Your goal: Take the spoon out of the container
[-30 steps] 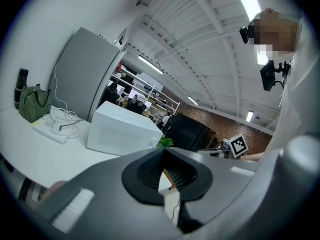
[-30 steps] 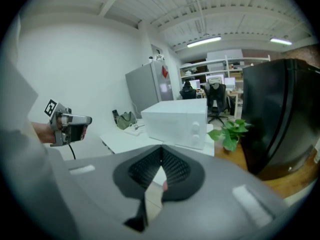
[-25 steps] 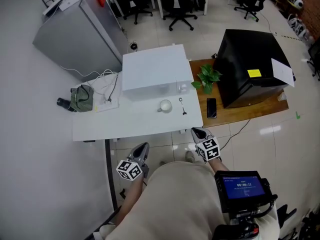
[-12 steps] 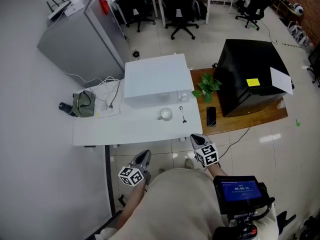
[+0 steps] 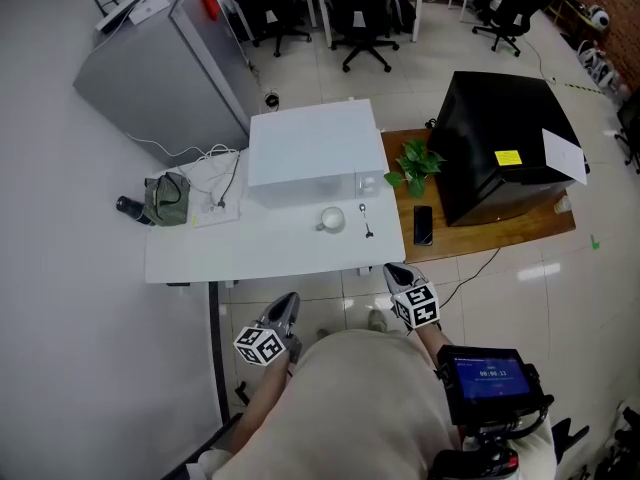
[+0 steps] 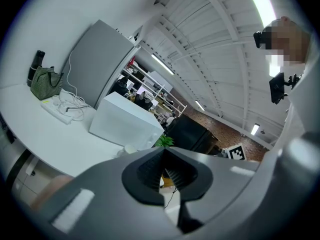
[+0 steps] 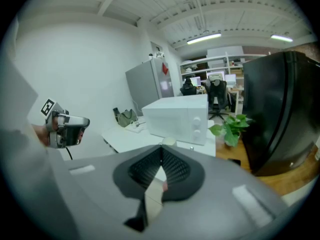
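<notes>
A white cup (image 5: 331,219) stands on the white table (image 5: 250,253) in front of the microwave. The spoon (image 5: 366,220) lies flat on the tabletop just right of the cup, outside it. Both grippers hang short of the table's near edge, close to the person's body. My left gripper (image 5: 289,299) is shut with nothing between its jaws, and the left gripper view shows the cup (image 6: 129,149) just past its tips (image 6: 163,151). My right gripper (image 5: 393,269) is also shut and empty, and its own view has the cup (image 7: 169,141) beyond the jaws (image 7: 161,149).
A white microwave (image 5: 312,151) fills the table's back right. A green bag (image 5: 165,196) and a power strip with cables (image 5: 215,193) lie at the back left. To the right, a low wooden table (image 5: 490,230) carries a plant (image 5: 415,160), a phone (image 5: 423,225) and a black cabinet (image 5: 505,138).
Both grippers stay shut near the table's front edge, shifting only slightly. The head view has drifted a little. Cup and spoon have not moved.
</notes>
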The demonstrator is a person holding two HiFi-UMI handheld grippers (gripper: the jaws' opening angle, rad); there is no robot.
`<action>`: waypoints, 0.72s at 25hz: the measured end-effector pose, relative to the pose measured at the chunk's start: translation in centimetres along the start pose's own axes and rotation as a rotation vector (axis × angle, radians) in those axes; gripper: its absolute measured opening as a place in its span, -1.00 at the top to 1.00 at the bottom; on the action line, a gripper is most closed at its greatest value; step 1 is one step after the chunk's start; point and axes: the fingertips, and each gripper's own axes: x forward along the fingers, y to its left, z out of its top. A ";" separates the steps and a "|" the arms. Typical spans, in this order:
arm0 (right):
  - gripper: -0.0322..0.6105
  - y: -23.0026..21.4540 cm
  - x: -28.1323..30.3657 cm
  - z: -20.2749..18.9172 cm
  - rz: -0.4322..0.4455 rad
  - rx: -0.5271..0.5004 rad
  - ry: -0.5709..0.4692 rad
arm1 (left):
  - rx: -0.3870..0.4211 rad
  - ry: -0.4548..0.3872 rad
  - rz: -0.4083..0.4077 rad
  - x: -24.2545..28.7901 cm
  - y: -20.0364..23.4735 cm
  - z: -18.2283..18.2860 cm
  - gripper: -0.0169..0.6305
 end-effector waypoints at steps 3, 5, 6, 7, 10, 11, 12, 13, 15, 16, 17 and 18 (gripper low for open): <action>0.89 0.0 -0.2 -0.5 -0.010 0.001 0.007 | -0.005 0.007 -0.010 0.1 0.0 -0.1 0.94; 0.89 -0.2 -0.4 -0.6 -0.018 0.001 0.010 | -0.010 0.009 -0.017 0.2 0.0 -0.1 0.94; 0.89 -0.3 -0.5 -0.6 -0.022 0.002 0.009 | -0.012 0.011 -0.020 0.2 0.0 -0.1 0.94; 0.89 -0.2 -0.6 -0.6 -0.024 0.002 0.010 | -0.017 0.013 -0.021 0.0 0.0 -0.2 0.94; 0.89 0.1 -0.9 -0.8 -0.030 -0.024 0.020 | -0.033 0.017 -0.023 -0.4 0.2 -0.6 0.94; 0.89 0.2 -0.8 -0.7 -0.034 -0.053 0.024 | -0.034 0.014 -0.025 -0.5 0.3 -0.6 0.93; 0.89 0.3 -0.7 -0.5 -0.040 -0.088 0.025 | -0.033 0.009 -0.029 -0.5 0.4 -0.5 0.93; 0.89 0.4 -0.6 -0.3 -0.045 -0.120 0.027 | -0.031 0.004 -0.034 -0.5 0.5 -0.4 0.93; 0.89 0.8 -0.6 -0.2 -0.055 -0.156 0.030 | -0.033 -0.002 -0.042 -0.6 0.5 -0.4 0.93; 0.89 0.9 -0.7 -0.3 -0.060 -0.164 0.033 | -0.036 -0.002 -0.043 -0.7 0.6 -0.6 0.93; 0.89 1.0 -0.7 -0.5 -0.063 -0.167 0.037 | -0.040 -0.001 -0.043 -0.8 0.7 -0.7 0.93; 0.89 1.2 -0.7 -0.6 -0.064 -0.167 0.040 | -0.041 0.002 -0.041 -0.9 0.8 -0.9 0.93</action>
